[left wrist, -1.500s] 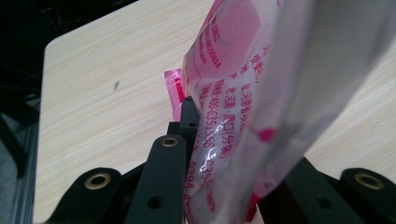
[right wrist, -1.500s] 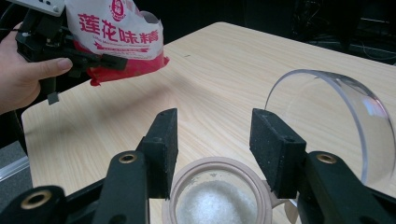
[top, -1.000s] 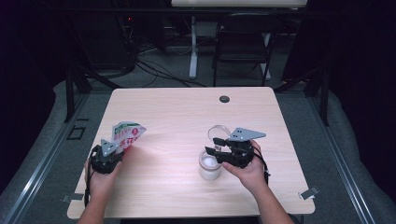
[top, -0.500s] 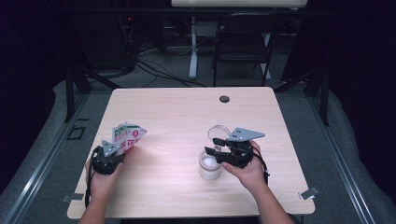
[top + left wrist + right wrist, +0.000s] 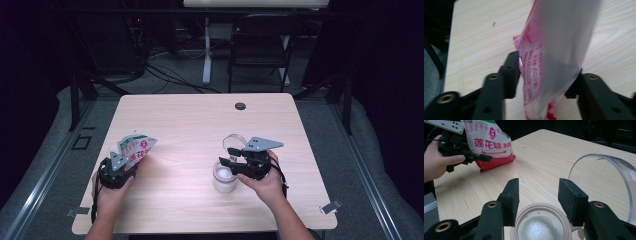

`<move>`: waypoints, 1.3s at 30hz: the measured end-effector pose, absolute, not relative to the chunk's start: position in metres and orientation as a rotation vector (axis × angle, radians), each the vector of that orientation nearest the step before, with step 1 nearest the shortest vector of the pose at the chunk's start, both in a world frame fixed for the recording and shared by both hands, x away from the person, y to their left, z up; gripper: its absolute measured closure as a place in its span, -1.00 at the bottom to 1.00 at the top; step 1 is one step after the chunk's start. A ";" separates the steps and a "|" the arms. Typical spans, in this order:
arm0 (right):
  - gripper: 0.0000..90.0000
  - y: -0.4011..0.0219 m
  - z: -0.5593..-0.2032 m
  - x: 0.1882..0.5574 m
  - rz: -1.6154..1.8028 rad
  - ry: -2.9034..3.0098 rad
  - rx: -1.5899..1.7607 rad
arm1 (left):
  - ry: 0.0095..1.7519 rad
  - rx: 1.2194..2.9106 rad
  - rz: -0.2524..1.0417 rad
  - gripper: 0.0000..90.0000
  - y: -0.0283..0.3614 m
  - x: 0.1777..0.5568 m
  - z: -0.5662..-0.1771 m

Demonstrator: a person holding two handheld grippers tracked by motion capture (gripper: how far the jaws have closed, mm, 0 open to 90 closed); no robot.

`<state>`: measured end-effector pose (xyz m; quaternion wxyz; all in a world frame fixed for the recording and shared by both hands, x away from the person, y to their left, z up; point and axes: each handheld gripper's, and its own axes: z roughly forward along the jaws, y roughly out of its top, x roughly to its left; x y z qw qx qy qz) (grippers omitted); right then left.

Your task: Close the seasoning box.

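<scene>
Fig.: two-gripper work w/ a seasoning pouch and a jar, seen from above and along each gripper. My left gripper point(image 5: 131, 161) sits at the left edge of the tabletop point(image 5: 200, 125); its jaws have just been opening and now stand about half apart, w/ the pouch point(image 5: 135, 147) standing between them. In the left gripper view the left pad point(image 5: 512, 72) is at or just off the film of the pouch point(image 5: 556, 50), and I cannot tell if the far pad touches it, so I judge the grip released. The pouch rests on its base, printed face toward the jar, well apart from it. My right gripper point(image 5: 231, 161) hovers at the jar point(image 5: 224, 179), right of centre; in the right gripper view its jaws stand open on either side of the rim of the jar point(image 5: 541, 223), not clearly pressing on it. White granules sit inside; the clear hinged lid point(image 5: 604, 182) is tipped back. Handling, as I judge it: pouch is light, soft, slick film, prone to crumple or topple, so best pinched high near the sealed top edge. Jar looks rigid and smooth, approx. stable when upright; take it across the body, below the rim, clear of the lid.
</scene>
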<state>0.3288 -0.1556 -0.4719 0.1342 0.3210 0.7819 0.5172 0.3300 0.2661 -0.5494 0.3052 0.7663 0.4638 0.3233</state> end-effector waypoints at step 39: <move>0.19 -0.166 -0.463 0.325 1.511 2.199 0.960 | 0.866 2.061 0.704 -0.15 0.188 0.302 -0.528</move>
